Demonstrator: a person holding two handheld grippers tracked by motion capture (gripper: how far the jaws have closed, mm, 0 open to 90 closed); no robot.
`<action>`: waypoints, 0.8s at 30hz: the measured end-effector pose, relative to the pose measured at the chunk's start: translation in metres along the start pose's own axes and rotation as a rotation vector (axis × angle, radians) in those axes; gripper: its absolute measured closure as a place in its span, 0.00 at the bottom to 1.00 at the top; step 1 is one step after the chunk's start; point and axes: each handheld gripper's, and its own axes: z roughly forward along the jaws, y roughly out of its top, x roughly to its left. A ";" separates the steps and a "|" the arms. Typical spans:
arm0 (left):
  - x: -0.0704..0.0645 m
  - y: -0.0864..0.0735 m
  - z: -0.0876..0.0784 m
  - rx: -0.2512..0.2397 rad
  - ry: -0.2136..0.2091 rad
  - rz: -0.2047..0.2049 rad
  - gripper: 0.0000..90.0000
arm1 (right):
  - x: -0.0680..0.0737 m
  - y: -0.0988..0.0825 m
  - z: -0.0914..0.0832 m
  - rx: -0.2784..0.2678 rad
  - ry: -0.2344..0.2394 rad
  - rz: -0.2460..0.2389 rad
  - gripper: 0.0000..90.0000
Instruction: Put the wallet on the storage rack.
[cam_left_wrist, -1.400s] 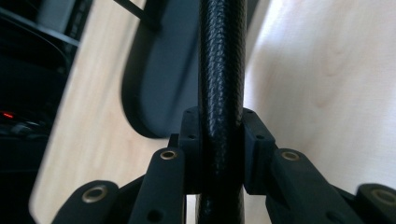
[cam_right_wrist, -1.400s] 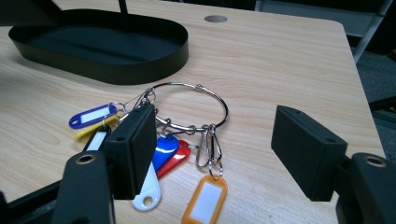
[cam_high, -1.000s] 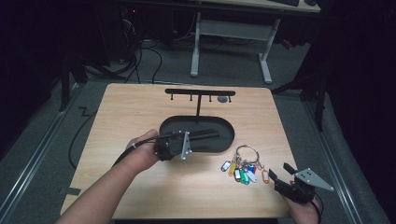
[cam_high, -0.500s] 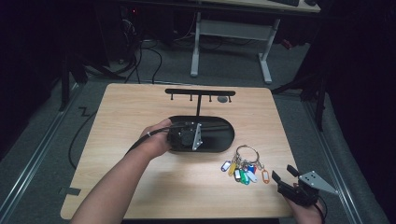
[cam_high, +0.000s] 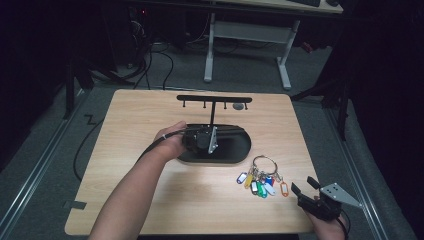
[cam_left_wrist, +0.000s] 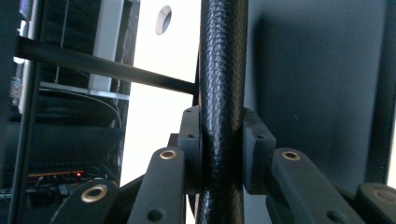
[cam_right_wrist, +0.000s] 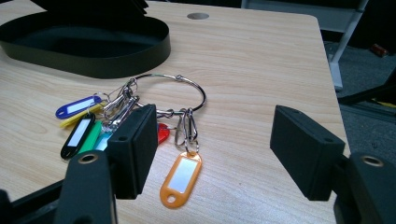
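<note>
In the left gripper view the upright post (cam_left_wrist: 222, 93) runs off the top and bottom edges, and the left claw (cam_left_wrist: 222, 154) hides the stretch between its pads. In the high view that claw covers the post's foot in the black tray (cam_high: 235, 150). In the right gripper view the right claw (cam_right_wrist: 219, 149) hides parts of the key tags (cam_right_wrist: 81, 126); their labels are too small to read.
</note>
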 end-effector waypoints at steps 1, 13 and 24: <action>-0.001 -0.001 0.002 -0.002 0.000 0.006 0.82 | 0.000 0.000 0.000 0.002 0.001 0.001 0.36; -0.007 -0.012 0.021 0.029 -0.016 0.006 0.82 | 0.000 -0.001 0.000 0.005 0.001 0.006 0.36; -0.012 -0.028 0.028 0.026 -0.023 -0.007 0.81 | 0.001 -0.002 0.002 0.014 0.003 0.007 0.36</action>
